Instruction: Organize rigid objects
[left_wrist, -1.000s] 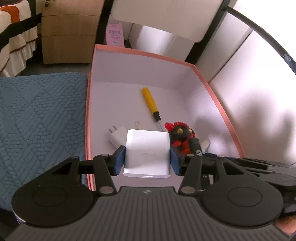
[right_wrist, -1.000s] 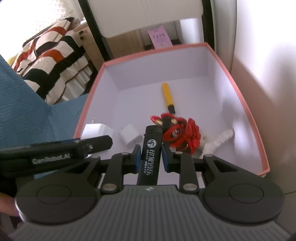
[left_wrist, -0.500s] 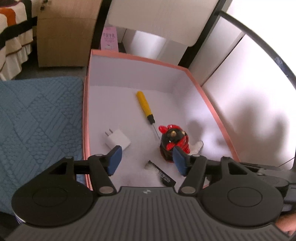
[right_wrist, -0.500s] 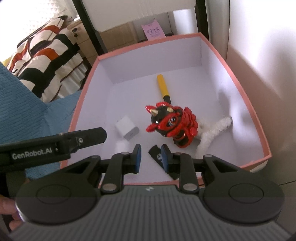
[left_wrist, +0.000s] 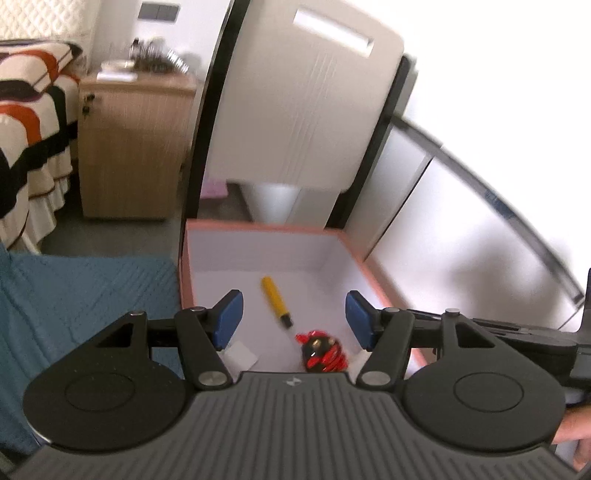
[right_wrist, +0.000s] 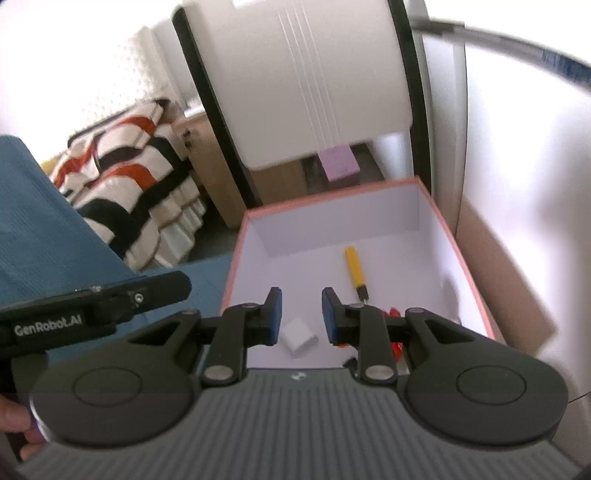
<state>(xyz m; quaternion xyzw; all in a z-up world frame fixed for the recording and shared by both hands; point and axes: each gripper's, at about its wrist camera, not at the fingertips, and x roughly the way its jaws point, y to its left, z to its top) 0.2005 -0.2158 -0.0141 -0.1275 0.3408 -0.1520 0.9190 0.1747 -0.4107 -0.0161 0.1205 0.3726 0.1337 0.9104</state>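
Note:
A pink-rimmed box (left_wrist: 258, 226) with a white inside holds a yellow-handled screwdriver (left_wrist: 275, 304), a red and black toy figure (left_wrist: 323, 354) and a small white plug adapter (left_wrist: 242, 354). My left gripper (left_wrist: 293, 306) hovers above the box's near end, open and empty. The right wrist view shows the same box (right_wrist: 332, 195), the screwdriver (right_wrist: 355, 267) and the adapter (right_wrist: 299, 338). My right gripper (right_wrist: 301, 306) also hangs over the box. Its jaws are drawn close with a narrow gap and nothing between them. The box's near end is hidden under both gripper bodies.
A blue quilted cover (left_wrist: 85, 295) lies left of the box. Behind it stand a wooden cabinet (left_wrist: 133, 147) and a bed with striped bedding (left_wrist: 26, 129). A white panel in a black frame (left_wrist: 303, 99) rises behind the box, and a white wall runs along its right.
Both grippers have risen away from the box. The left let go of a white cube block and opened wider. The right let go of a black stick, which lay in the box.

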